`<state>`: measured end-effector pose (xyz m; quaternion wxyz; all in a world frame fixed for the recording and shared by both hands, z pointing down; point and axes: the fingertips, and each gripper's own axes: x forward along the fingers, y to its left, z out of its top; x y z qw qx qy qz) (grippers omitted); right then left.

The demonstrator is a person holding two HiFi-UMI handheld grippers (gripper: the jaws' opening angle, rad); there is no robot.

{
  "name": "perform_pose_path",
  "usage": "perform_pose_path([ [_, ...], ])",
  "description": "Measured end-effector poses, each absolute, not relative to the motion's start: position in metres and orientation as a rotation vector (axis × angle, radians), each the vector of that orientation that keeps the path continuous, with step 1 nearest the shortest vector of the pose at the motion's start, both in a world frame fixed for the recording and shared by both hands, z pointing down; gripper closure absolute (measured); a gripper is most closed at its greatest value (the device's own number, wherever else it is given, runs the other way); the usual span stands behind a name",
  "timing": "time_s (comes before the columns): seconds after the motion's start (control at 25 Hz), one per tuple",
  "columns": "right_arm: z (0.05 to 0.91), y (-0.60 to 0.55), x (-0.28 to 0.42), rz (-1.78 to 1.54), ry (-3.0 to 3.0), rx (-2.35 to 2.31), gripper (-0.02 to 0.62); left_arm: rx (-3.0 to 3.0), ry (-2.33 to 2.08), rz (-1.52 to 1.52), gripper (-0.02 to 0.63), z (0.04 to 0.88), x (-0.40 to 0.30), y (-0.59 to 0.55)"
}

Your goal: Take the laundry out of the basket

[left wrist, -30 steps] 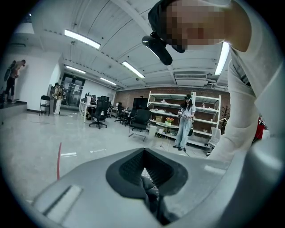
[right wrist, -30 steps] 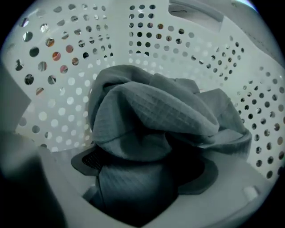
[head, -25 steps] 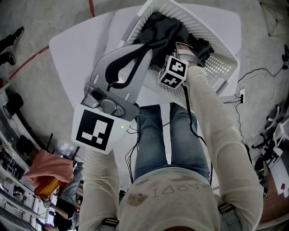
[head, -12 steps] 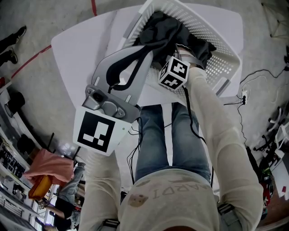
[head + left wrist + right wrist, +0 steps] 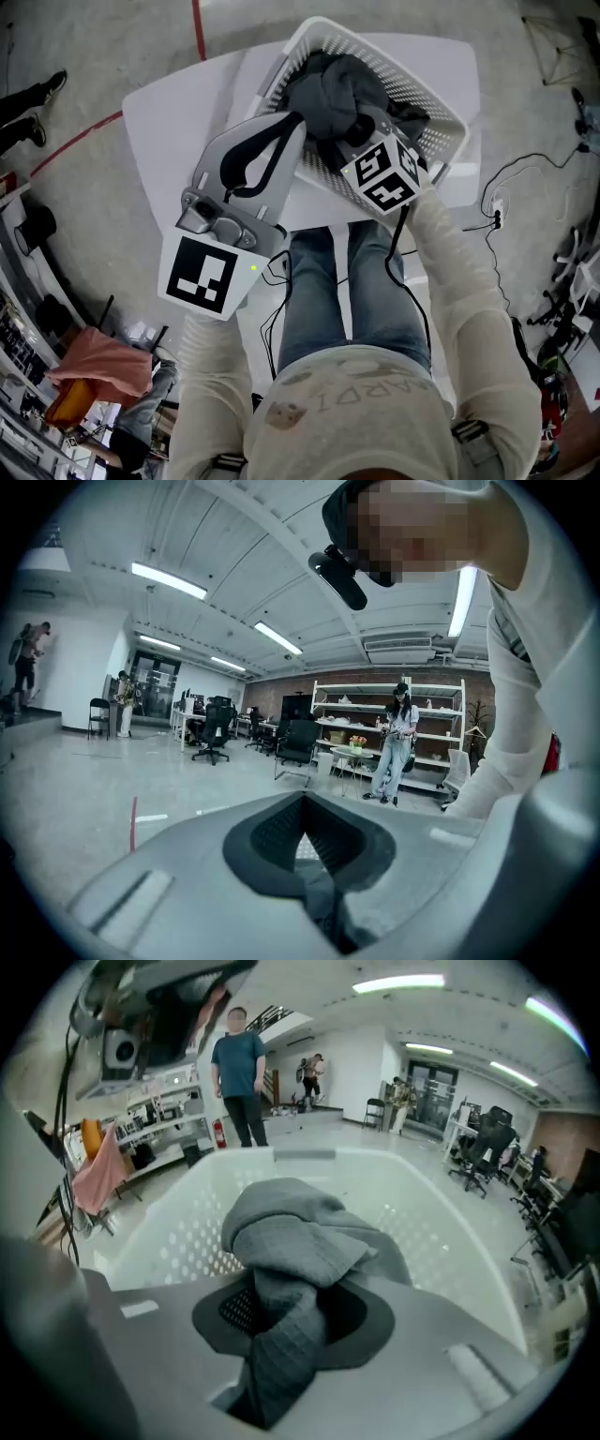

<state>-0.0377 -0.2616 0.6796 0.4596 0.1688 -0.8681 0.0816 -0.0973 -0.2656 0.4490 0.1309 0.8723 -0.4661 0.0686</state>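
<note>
1 grey garment [image 5: 291, 1232] is clamped by the right gripper [image 5: 286, 1321], whose fingers have just been closing; the fingers of the left gripper [image 5: 305, 855] are together, empty; dark laundry [image 5: 411, 105] is left in the basket [image 5: 375, 42].

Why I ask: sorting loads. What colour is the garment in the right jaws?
The garment is grey; clearest in right gripper view.

Basket [image 5: 427, 98] on table [image 5: 169, 103], at its right side; bare table to the left of it. Laundry [image 5: 333, 84] heaped in basket, toward its far left wall. Right gripper [image 5: 364, 127] reaches into basket from the near right, a fold of laundry between its jaws. Left gripper [image 5: 286, 136] at basket's near left rim, over table. Legs [image 5: 319, 291] at table's near edge. Cable [image 5: 525, 157] on floor right of table. Floor line [image 5: 80, 138] left of table.
</note>
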Motion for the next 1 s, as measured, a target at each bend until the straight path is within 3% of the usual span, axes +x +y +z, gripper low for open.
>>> perform_pose_path([
  [1.0, 0.279, -0.184, 0.035, 0.145, -2.621, 1.146, 0.459, 2.796, -1.313, 0.005, 0.604, 0.210, -0.043, -0.174],
])
